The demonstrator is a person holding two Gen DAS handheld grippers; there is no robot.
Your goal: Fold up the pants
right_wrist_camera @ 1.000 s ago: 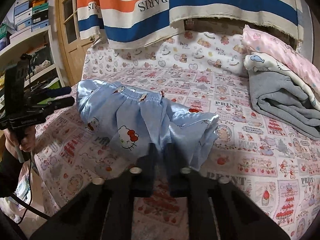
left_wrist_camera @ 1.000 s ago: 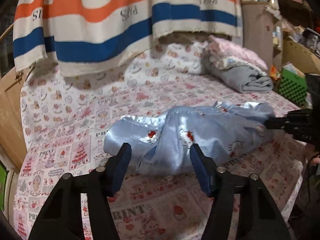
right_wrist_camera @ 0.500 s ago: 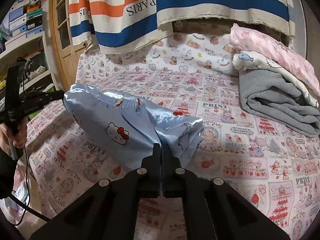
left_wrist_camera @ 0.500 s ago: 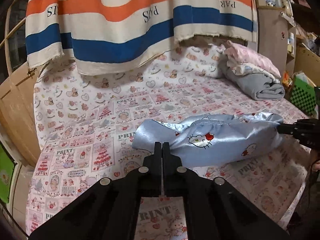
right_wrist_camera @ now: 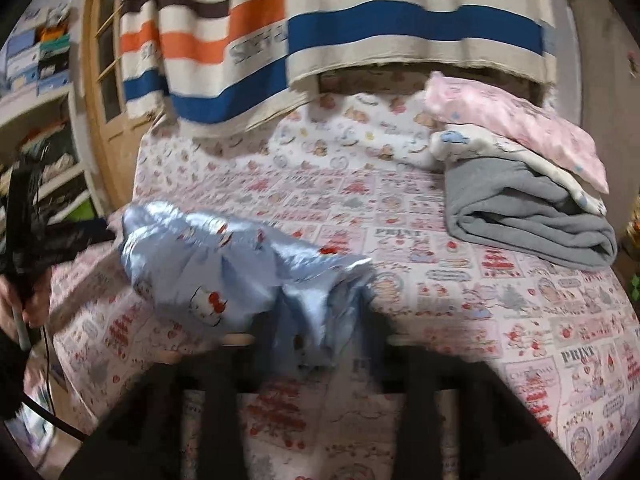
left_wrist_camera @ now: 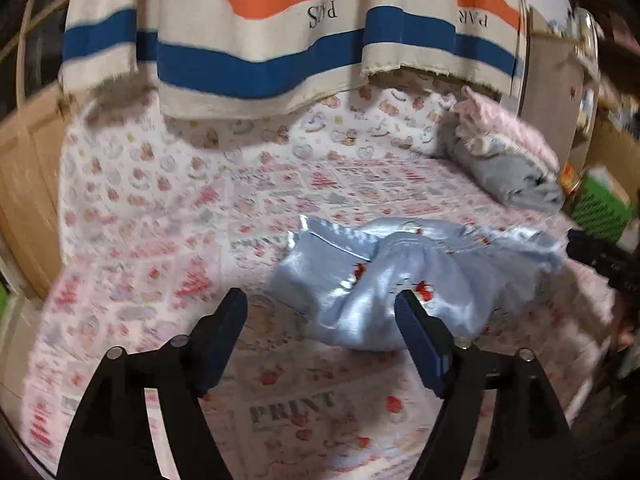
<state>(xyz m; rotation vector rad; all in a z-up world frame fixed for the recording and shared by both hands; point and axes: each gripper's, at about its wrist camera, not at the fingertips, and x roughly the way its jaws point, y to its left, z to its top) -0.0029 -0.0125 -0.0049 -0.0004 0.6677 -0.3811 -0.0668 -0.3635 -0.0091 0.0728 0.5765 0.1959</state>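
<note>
Light blue satin pants (left_wrist_camera: 404, 276) with Hello Kitty prints lie crumpled on the patterned bed sheet (left_wrist_camera: 168, 240). My left gripper (left_wrist_camera: 322, 312) is open and empty, its right finger just in front of the pants' near edge. In the right wrist view the pants (right_wrist_camera: 240, 264) lie bunched across the sheet (right_wrist_camera: 460, 280). My right gripper (right_wrist_camera: 312, 332) is open, its fingers apart on either side of the pants' near fold. The frames are blurred by motion.
A stack of folded clothes, grey under pink (right_wrist_camera: 520, 184), sits at the back right of the bed. A striped cloth (left_wrist_camera: 280, 32) hangs behind. A wooden door (right_wrist_camera: 108, 92) and shelves stand left; a green crate (left_wrist_camera: 600, 208) stands right.
Both grippers were shut on the pants half a second ago and are open now. The pants have dropped onto the sheet in a crumpled heap.
</note>
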